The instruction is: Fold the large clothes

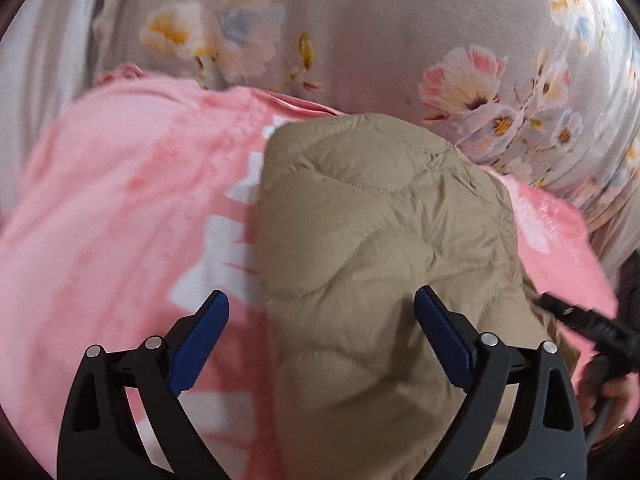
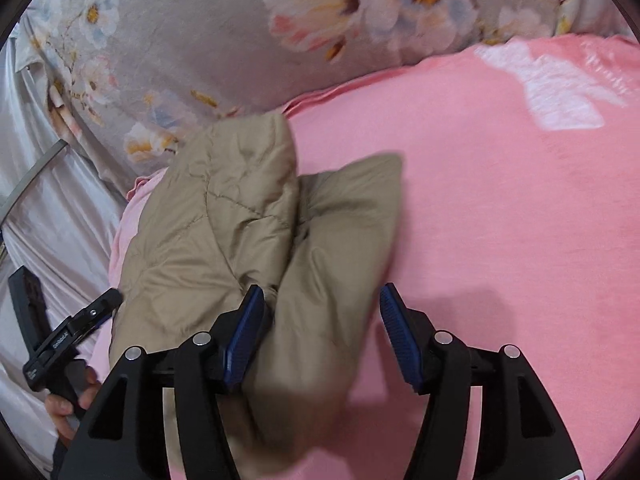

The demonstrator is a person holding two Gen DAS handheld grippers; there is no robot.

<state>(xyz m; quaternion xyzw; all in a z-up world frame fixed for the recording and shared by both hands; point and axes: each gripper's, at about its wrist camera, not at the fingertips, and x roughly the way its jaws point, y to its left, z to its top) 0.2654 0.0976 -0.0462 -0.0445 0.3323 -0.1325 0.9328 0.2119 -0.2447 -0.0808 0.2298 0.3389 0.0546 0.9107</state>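
Grey bedding printed with pale flowers (image 1: 472, 92) fills the background of both wrist views, with a pink blanket (image 1: 120, 208) bearing white patches spread over it. On the pink blanket lies a tan quilted jacket (image 1: 372, 240), bunched into a thick fold – its stitched panels puffed and creased. The left gripper (image 1: 322, 308) hangs over the near end of the jacket with its jaws spread wide, the blue pads clear of the cloth on either side. The right gripper (image 2: 322, 300) also has its jaws apart – tan fabric sits between them, brushing the left pad, while the other pad stands free over the pink blanket. In each view the other gripper shows at the edge, held in a hand (image 2: 68, 408).
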